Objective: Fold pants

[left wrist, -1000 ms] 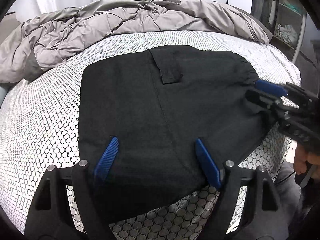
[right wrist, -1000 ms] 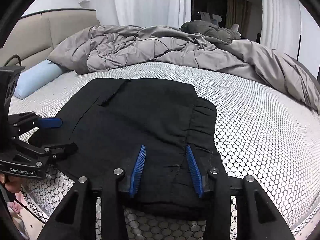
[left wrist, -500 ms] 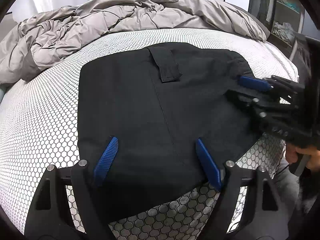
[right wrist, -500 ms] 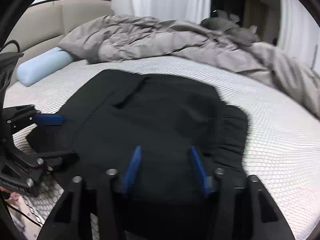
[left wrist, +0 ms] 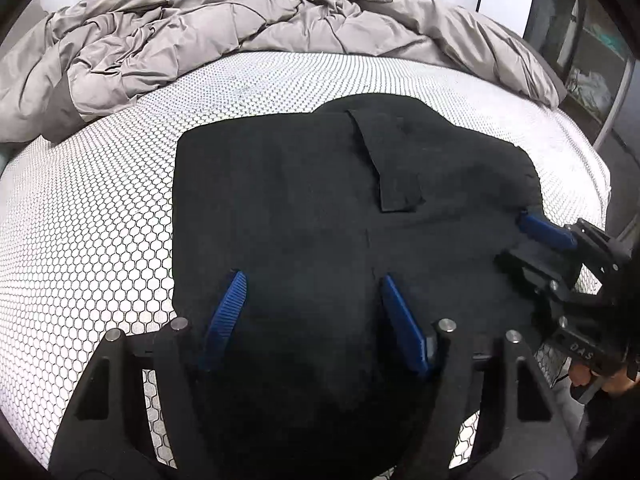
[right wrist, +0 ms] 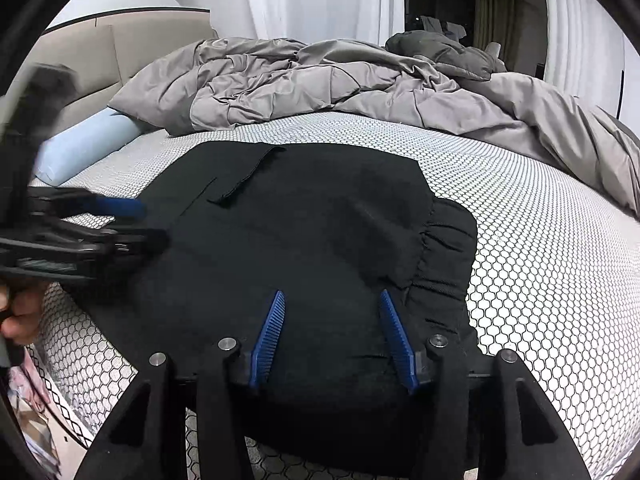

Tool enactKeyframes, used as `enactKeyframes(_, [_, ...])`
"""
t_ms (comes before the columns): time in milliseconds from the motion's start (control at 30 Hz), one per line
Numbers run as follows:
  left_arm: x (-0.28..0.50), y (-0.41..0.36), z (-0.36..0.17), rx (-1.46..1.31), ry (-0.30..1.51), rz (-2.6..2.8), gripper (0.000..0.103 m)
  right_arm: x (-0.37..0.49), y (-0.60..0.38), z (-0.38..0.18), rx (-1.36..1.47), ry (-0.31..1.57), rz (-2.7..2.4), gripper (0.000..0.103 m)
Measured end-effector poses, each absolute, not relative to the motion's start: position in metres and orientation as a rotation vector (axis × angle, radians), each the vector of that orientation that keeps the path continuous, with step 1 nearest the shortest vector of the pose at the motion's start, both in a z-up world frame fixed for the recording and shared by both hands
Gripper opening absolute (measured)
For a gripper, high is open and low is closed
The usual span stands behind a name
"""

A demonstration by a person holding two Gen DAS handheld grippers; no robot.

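— Both tongs slid along the near edge; the left gripper [left wrist: 312, 320] is closing and the right gripper [right wrist: 332, 332] is opening, neither pinching yet.

— And the pants [left wrist: 320, 208]?

— Flat on the bed [left wrist: 100, 240]. Better to pinch both corners together and lift evenly.

The bed [left wrist: 100, 208] is covered by a white sheet printed with a black honeycomb pattern. Black pants [left wrist: 320, 220], folded into a flat, roughly square bundle, lie on it close to its near edge, with a gathered waistband [right wrist: 448, 256] showing at one side. Beyond the pants a crumpled grey duvet [right wrist: 304, 80] is heaped across the far part of the bed. A pale blue bolster [right wrist: 84, 148] rests on the sheet near the duvet, by the beige headboard [right wrist: 100, 52].
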State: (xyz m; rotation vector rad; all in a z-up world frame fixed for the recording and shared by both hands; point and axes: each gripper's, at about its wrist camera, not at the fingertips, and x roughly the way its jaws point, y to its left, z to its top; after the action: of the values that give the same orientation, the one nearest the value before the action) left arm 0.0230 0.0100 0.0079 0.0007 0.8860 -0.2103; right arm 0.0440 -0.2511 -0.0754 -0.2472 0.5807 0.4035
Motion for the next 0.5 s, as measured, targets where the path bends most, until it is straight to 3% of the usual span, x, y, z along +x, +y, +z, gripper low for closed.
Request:
enactKeyframes(233, [0.019, 0.015, 0.002, -0.018, 0.859, -0.226, 0.066, 0.046, -0.270, -0.041, -0.070, 0.592, 0.413, 0.051])
enactKeyframes(367, [0.017, 0.012, -0.005, 0.013, 0.840, -0.222, 0.067, 0.073, -0.260, -0.070, -0.166, 0.683, 0.369, 0.051])
enactKeyframes(500, [0.013, 0.010, -0.008, 0.021, 0.820, -0.223, 0.067, 0.063, -0.253, -0.081, -0.235, 0.600, 0.338, 0.052])
